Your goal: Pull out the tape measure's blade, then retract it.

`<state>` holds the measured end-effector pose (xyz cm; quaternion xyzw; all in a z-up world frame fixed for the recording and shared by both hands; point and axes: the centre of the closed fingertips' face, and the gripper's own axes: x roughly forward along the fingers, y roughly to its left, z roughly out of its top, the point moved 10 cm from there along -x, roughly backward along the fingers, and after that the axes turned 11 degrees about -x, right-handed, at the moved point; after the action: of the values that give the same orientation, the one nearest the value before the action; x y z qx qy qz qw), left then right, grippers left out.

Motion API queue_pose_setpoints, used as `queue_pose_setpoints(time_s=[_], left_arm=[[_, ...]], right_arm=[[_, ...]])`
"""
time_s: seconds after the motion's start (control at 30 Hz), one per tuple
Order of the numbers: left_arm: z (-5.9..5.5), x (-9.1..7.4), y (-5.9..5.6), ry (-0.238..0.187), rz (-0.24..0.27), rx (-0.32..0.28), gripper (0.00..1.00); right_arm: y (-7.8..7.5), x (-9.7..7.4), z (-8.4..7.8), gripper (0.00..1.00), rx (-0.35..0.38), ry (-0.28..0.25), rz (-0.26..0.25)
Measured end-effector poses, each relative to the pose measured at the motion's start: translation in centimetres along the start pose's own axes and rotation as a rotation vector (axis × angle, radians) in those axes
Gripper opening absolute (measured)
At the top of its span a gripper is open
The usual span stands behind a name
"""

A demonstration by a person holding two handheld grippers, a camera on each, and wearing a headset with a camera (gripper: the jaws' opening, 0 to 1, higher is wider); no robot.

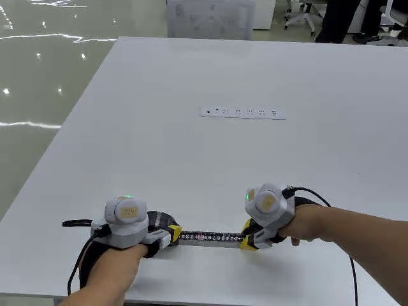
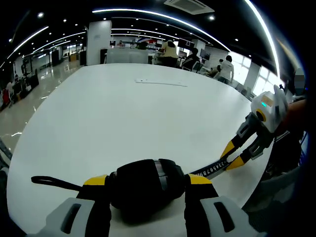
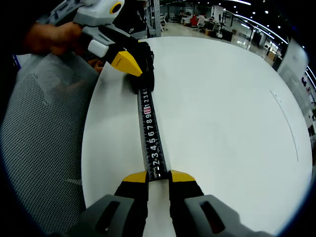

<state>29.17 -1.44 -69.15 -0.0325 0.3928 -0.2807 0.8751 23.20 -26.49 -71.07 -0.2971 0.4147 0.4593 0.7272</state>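
my left gripper (image 2: 148,180) clamps the tape measure's black case (image 2: 140,192) on the white table (image 1: 191,127). right of the case, my right gripper (image 3: 158,176) pinches the blade (image 3: 149,129) by its tip. a short stretch is out; i judge retracting is left.

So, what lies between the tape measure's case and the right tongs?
The pulled-out blade runs from the case to the right tongs, over the white table; clearest in the right gripper view.
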Motion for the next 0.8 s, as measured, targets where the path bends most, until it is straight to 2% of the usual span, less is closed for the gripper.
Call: queue_pose_setpoints(time_s=[0.07, 0.63, 0.8], left_arm=[[0.0, 0.0, 0.0, 0.0, -0.001, -0.001, 0.56], [0.1, -0.1, 0.1, 0.003, -0.003, -0.003, 0.56], [0.1, -0.1, 0.0, 0.004, -0.004, -0.003, 0.56]], right_arm=[[-0.1, 0.1, 0.0, 0.14, 0.016, -0.009, -0.001], [0.1, 0.7, 1.0, 0.14, -0.015, -0.019, 0.007], [0.2, 1.2, 1.8, 0.14, 0.001, -0.032, 0.007]])
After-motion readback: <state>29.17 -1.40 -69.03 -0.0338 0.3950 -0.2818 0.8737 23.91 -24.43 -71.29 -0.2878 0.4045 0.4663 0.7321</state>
